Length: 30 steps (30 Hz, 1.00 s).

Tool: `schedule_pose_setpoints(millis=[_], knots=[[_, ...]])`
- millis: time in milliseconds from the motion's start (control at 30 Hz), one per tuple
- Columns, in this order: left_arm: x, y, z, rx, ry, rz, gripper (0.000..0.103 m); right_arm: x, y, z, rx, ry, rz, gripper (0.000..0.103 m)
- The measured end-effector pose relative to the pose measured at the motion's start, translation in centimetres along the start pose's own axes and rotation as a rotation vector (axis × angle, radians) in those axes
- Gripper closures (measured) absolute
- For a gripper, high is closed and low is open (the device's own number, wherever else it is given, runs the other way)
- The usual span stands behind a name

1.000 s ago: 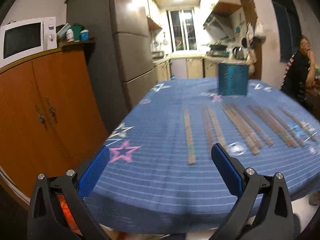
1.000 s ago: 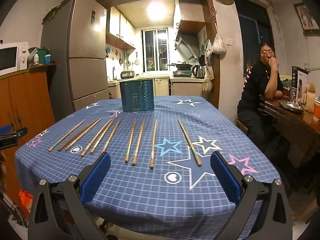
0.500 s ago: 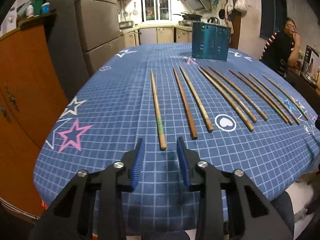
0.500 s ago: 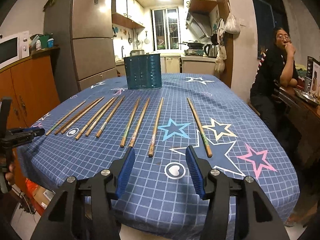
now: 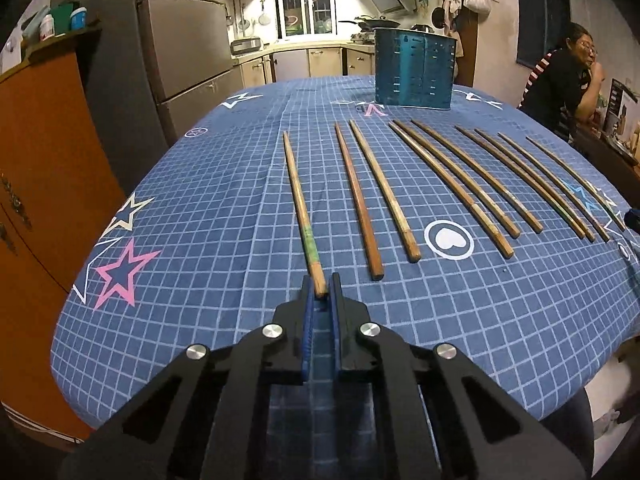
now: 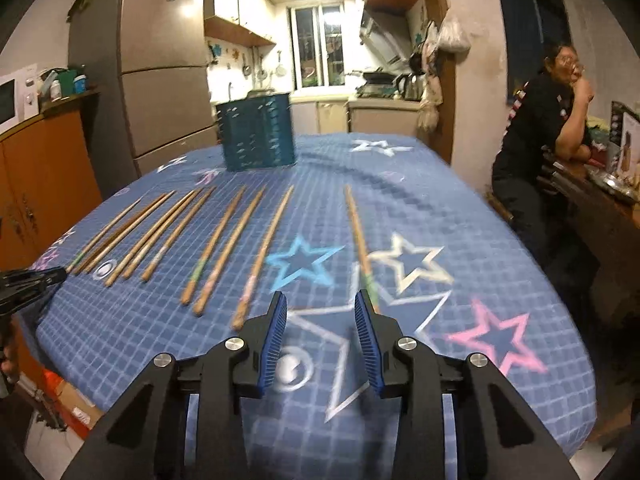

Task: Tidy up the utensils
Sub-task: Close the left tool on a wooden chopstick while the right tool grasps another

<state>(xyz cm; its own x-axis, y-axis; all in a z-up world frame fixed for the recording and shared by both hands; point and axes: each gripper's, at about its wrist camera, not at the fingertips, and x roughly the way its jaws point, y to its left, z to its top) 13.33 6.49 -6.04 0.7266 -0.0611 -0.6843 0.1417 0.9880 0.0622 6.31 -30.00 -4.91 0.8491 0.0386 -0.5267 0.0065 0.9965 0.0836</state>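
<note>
Left gripper [image 5: 321, 289] clenched on butt of leftmost chopstick [image 5: 298, 196], near table [image 5: 192, 240] front edge. Judgement: light, stiff, slick; end grip may pivot. Right gripper [image 6: 320, 312] closing, nothing between jaws; rightmost chopstick [image 6: 357, 236] just outside. Holder [image 5: 414, 68] at far edge.

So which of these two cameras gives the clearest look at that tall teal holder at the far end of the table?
The left wrist view: the teal holder is sharp and unblocked. In the right wrist view it is blurred.
</note>
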Motion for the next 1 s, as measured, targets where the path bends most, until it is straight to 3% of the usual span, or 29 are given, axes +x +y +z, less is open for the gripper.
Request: schedule_pose_setpoints(millis=[133, 233, 400, 667, 700, 733, 767, 1000], knots=[[0.1, -0.1, 0.2, 0.003, 0.001, 0.005, 0.097, 0.9, -1.5, 0.5, -0.002, 0.022, -0.040, 0.066], [0.2, -0.1, 0.3, 0.001, -0.001, 0.010, 0.097, 1.5, -2.0, -0.3, 0.004, 0.054, -0.037, 0.075], [0.3, -0.2, 0.5, -0.003, -0.002, 0.015, 0.097, 2.0, -1.8, -1.1, 0.003, 0.069, -0.035, 0.080], [0.3, -0.6, 0.1, 0.002, -0.024, 0.030, 0.097, 2.1, -1.3, -1.6, -0.014, 0.042, -0.051, 0.080], [0.3, -0.5, 0.1, -0.002, -0.028, 0.028, 0.097, 2.1, -1.2, -1.7, -0.017, 0.037, -0.053, 0.081], [0.3, -0.5, 0.0, -0.005, -0.030, 0.028, 0.097, 2.1, -1.1, -1.7, -0.019, 0.033, -0.048, 0.093], [0.3, -0.5, 0.0, -0.007, -0.033, 0.028, 0.098, 2.0, -1.0, -1.7, -0.021, 0.030, -0.047, 0.095], [-0.9, -0.1, -0.5, -0.023, -0.067, 0.027, 0.098, -0.3, -0.4, -1.5, -0.034, -0.071, -0.070, 0.095]])
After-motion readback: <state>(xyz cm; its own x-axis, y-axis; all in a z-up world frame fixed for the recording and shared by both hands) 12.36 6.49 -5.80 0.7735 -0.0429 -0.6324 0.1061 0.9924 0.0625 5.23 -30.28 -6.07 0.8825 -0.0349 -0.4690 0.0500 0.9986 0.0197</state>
